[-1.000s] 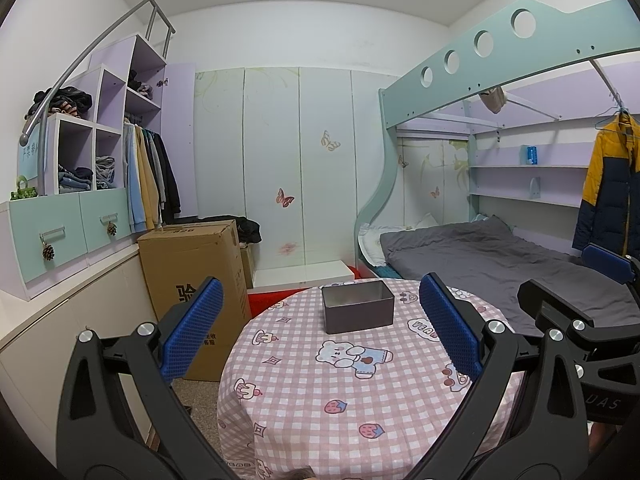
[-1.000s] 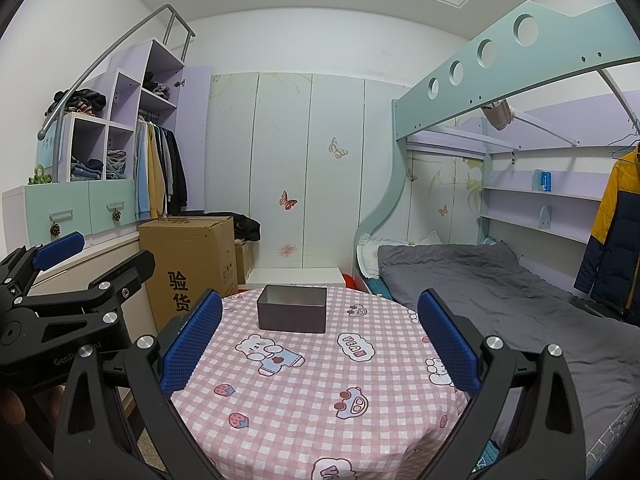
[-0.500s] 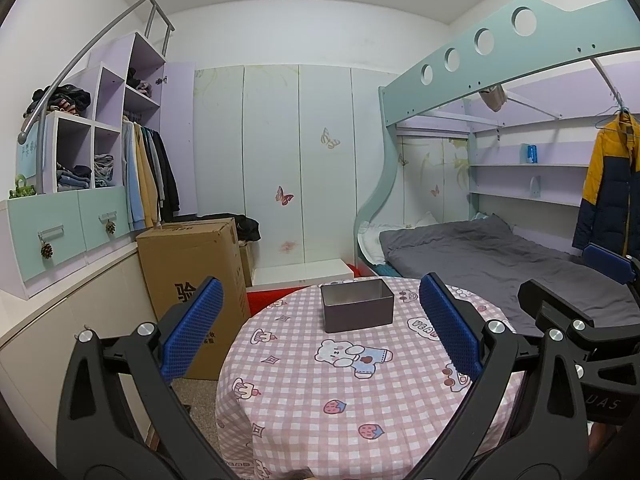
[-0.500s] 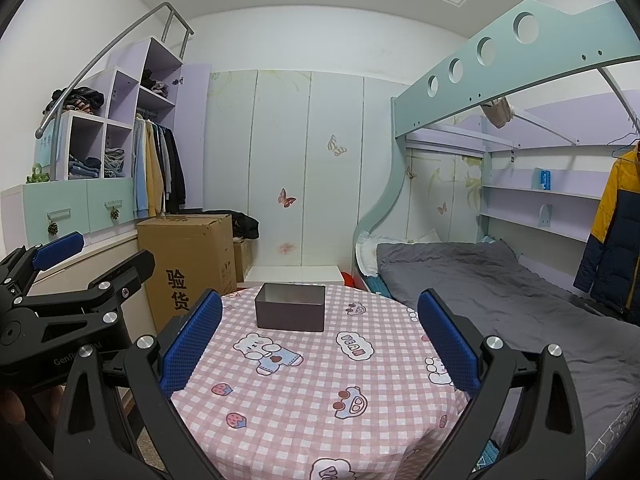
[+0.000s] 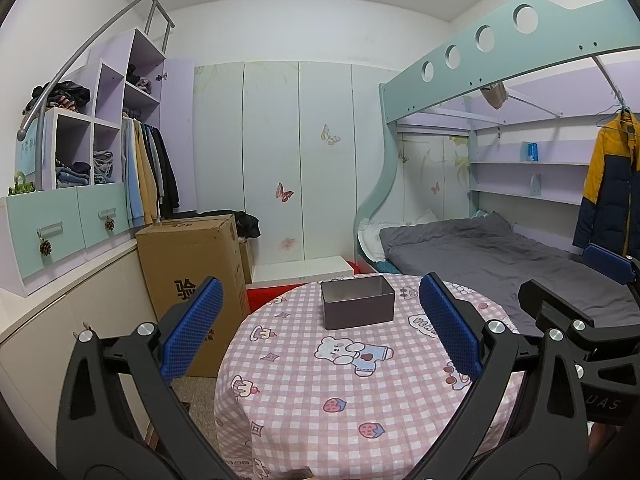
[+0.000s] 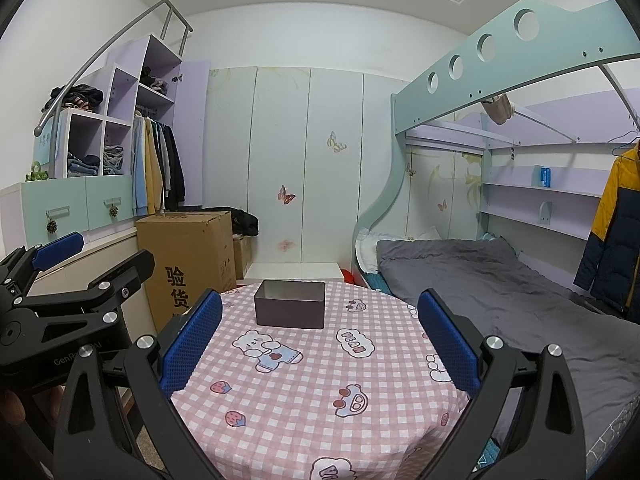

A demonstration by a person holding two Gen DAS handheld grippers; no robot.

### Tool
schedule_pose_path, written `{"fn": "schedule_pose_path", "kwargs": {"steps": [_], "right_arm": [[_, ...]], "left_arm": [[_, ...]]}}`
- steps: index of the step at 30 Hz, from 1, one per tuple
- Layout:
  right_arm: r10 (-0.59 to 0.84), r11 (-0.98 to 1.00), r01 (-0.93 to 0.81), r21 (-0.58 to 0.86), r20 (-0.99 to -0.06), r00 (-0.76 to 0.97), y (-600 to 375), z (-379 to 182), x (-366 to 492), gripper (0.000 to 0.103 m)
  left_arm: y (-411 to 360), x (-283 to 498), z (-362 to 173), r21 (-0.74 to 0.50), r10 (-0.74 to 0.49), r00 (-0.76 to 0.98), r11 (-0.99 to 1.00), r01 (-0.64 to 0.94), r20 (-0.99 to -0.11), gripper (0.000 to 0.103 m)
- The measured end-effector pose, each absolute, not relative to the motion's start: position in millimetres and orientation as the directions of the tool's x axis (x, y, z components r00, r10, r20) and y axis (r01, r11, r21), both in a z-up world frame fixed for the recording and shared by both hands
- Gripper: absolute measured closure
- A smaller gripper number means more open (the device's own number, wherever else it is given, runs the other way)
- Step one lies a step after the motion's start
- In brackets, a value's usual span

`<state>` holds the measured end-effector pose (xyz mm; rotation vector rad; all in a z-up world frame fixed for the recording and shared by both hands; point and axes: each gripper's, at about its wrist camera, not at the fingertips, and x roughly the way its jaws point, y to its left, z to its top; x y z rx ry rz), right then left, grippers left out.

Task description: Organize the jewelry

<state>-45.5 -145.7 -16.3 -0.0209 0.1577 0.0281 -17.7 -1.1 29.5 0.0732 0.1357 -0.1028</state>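
Both the left gripper (image 5: 320,320) and the right gripper (image 6: 320,320) are spread and hold nothing; the inside of the grey tin box (image 5: 357,307) near the table's (image 5: 360,420) far edge is hidden.

— What's around the table on my feed?
— I see a cardboard box (image 5: 192,276) left of it, a grey-sheeted bunk bed (image 6: 480,280) right, and a yellow-and-navy jacket (image 5: 610,184) hanging.

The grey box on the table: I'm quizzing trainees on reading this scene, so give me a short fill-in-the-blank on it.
1. The grey box stands on a round table covered by a pink ____ cloth.
2. The box has no ____ on top.
3. Both the left gripper and the right gripper are ____.

Missing words: checked; lid; open
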Motion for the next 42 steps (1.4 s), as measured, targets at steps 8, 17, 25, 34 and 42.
{"fn": "schedule_pose_path", "kwargs": {"steps": [8,17,25,34,42], "right_arm": [[0.026,0.999,-0.029,-0.018,-0.167,0.986,-147,-19,-43,0.009],[0.026,0.999,-0.029,-0.017,-0.174,0.984,-149,-18,-40,0.009],[0.026,0.999,-0.029,-0.016,-0.188,0.982,-149,-20,-32,0.009],[0.024,0.999,-0.028,-0.016,-0.212,0.977,-150,-24,-21,0.009],[0.012,1.000,-0.018,-0.022,-0.241,0.970,-151,-30,-5,0.009]], "left_arm": [[-1,-15,27,0.067,-0.096,0.985,0.992,0.107,-0.145,0.007],[-1,-14,26,0.068,-0.096,0.984,0.992,0.107,-0.150,0.007],[1,-5,21,0.073,-0.092,0.983,0.992,0.105,-0.162,0.007],[-1,4,16,0.086,-0.086,0.981,0.991,0.102,-0.173,0.007],[-3,26,7,0.081,-0.089,0.975,0.991,0.108,-0.205,0.007]]}}
